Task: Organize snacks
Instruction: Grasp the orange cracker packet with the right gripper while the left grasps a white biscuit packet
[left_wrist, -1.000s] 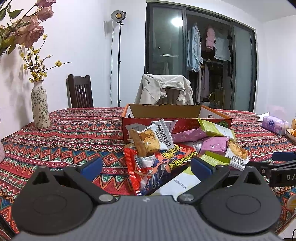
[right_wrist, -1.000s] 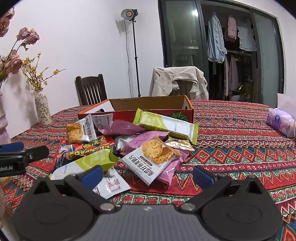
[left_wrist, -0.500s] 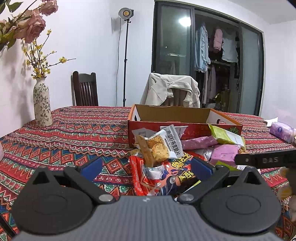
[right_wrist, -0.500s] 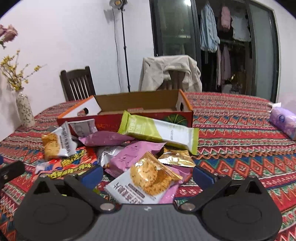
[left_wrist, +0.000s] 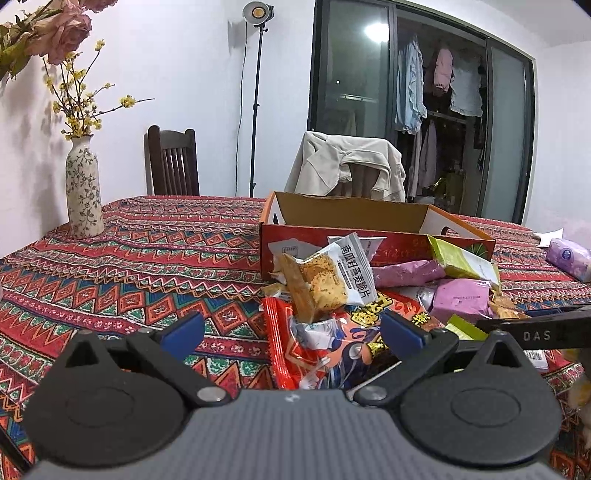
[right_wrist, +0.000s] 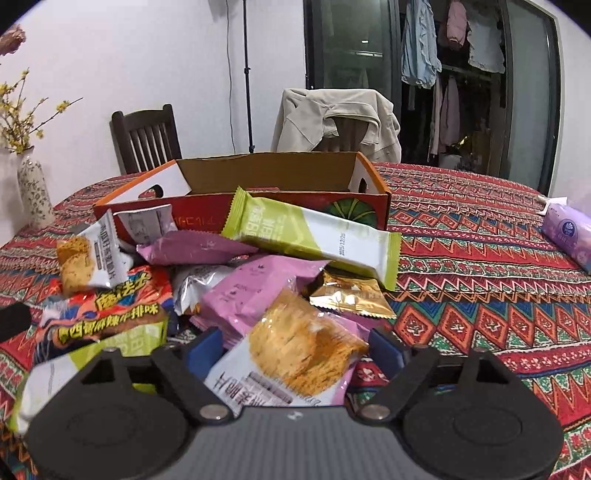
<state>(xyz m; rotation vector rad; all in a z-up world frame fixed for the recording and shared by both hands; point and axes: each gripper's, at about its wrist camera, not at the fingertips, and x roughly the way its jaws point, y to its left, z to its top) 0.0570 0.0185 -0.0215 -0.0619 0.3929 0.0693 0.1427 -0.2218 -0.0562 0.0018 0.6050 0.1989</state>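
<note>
A pile of snack packets lies on the patterned tablecloth in front of an open red cardboard box (left_wrist: 369, 221) (right_wrist: 280, 177). My left gripper (left_wrist: 291, 330) is open, its fingers on either side of a red noodle-snack bag (left_wrist: 325, 347) with a white cracker packet (left_wrist: 328, 277) leaning behind it. My right gripper (right_wrist: 293, 349) is open around another white cracker packet (right_wrist: 295, 354) lying on pink packets (right_wrist: 255, 291). A long green-and-white bar (right_wrist: 314, 236) leans on the box front. The right gripper's finger also shows in the left wrist view (left_wrist: 535, 334).
A flowered vase (left_wrist: 84, 192) stands at the table's left. A purple tissue pack (left_wrist: 569, 256) (right_wrist: 570, 236) lies at the right. A dark chair (left_wrist: 171, 162) and a chair draped with a beige jacket (left_wrist: 347, 162) stand behind the table. A light stand (left_wrist: 255, 96) is by the wall.
Both grippers have moved forward and down toward the pile. The cracker packet now sits between the right fingers, and the red bag between the left fingers. Both stayed open.
</note>
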